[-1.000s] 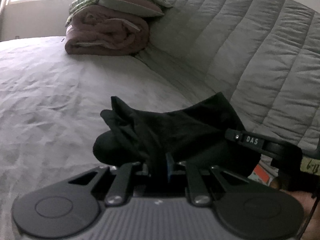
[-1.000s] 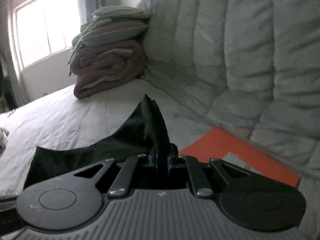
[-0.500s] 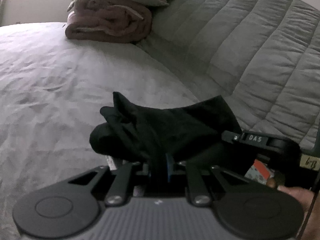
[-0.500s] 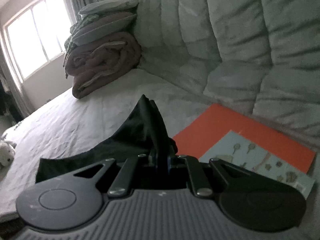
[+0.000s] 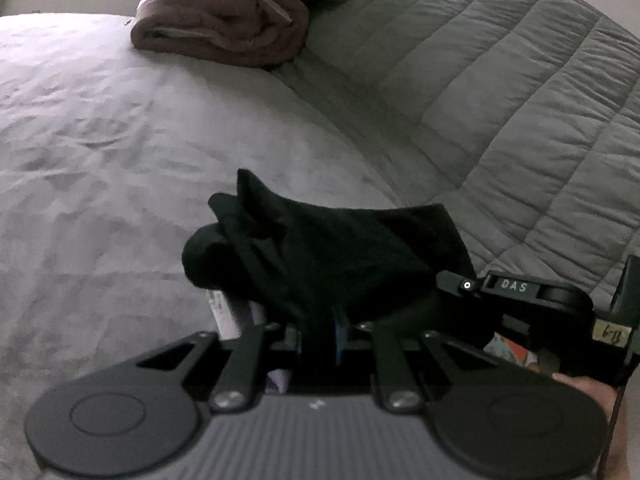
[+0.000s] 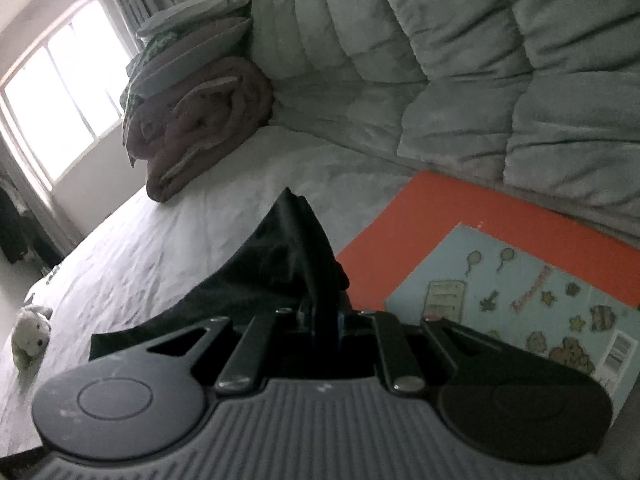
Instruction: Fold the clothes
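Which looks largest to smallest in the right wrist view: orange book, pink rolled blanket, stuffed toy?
1. Orange book, though it lies nearest the camera, so that is unsure.
2. Pink rolled blanket, farther off.
3. Stuffed toy, clearly smallest.

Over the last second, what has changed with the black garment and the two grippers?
Both grippers sank toward the bed, carrying the black garment lower. In the right wrist view the orange book came further into view. The left gripper kept its pinch on the cloth; the right gripper has cloth between its jaws, which are opening. The folded pink blanket and grey quilt stayed put.
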`<state>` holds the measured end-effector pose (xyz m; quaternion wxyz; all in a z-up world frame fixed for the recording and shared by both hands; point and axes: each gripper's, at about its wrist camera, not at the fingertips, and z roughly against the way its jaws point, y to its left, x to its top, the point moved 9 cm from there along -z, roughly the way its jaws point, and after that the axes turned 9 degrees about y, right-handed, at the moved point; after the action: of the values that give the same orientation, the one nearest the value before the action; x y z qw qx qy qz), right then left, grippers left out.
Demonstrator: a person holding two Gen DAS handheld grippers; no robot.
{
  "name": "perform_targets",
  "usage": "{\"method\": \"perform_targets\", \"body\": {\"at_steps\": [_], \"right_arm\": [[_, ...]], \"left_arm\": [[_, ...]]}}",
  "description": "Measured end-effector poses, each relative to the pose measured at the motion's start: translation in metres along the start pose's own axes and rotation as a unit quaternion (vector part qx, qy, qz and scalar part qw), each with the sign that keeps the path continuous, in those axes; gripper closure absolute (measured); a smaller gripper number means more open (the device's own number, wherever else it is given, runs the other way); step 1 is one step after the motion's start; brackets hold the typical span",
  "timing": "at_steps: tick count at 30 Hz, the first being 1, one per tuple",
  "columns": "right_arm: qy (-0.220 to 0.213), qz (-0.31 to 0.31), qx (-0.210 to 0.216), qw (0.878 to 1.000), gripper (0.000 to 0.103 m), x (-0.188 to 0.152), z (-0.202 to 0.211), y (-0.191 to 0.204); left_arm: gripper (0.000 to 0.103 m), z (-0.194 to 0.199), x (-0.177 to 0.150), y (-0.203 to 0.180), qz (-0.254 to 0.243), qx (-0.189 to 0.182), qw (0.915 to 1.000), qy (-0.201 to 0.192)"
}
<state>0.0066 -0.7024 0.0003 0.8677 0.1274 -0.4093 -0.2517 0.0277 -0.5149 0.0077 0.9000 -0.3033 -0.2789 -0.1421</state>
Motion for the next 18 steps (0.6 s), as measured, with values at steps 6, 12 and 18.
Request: {"method": "perform_targets", "body": {"at_steps": [6,12,18], "right_arm": [[0.003,-0.015,-0.009,1.000,0.079,-0.001,0.001,-0.011],[0.011,-0.016,-0.022,1.000,0.075,-0.006,0.002,-0.013],[0.016,-0.009,-0.038,0.999,0.075,-0.007,0.004,-0.014]], "left_arm": [[0.085,-0.004,-0.002,0.009,0.013,-0.018,0.9997,0.007],[0.080,-0.005,-0.003,0.015,0.023,-0.033,0.9991,0.015],[0.078,-0.004,-0.001,0.019,0.036,-0.060,0.9973,0.020]]}}
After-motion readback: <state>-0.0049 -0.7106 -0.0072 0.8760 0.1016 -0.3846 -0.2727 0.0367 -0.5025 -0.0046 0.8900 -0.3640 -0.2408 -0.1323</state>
